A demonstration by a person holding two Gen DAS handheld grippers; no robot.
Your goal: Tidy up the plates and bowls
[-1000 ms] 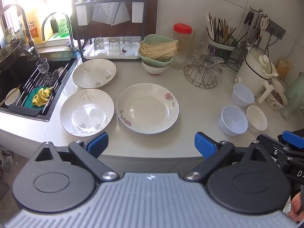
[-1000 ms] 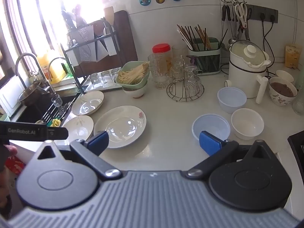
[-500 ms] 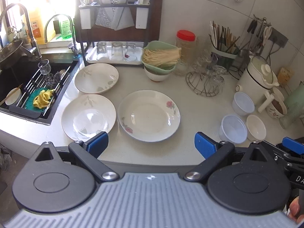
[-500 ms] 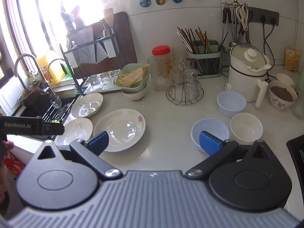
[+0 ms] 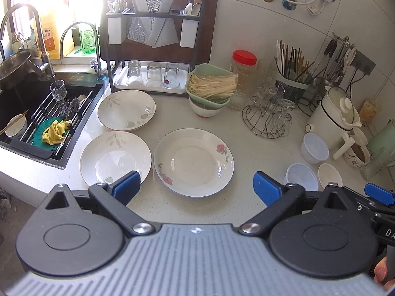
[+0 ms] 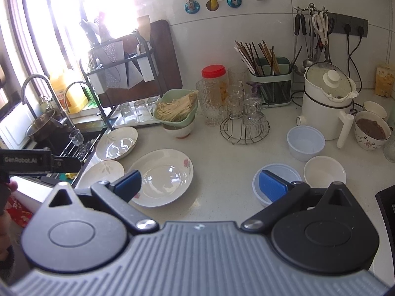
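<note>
Both the left claw (image 5: 195, 185) and the right claw (image 6: 198, 183) hang spread apart and empty above the pale stone surface (image 5: 249, 145), so nothing is stacked yet, and the next move likely means closing on the rose-patterned white plate (image 5: 193, 161) beside two leaf-patterned white plates (image 5: 115, 158).

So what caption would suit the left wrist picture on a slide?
Open left gripper hovers over a rose-patterned plate and two leaf-patterned plates beside the sink.

Bare counter (image 5: 259, 153) between rose plate (image 5: 193, 161) and plastic bowls (image 5: 301, 176); glass rack (image 5: 267, 119) behind.
</note>
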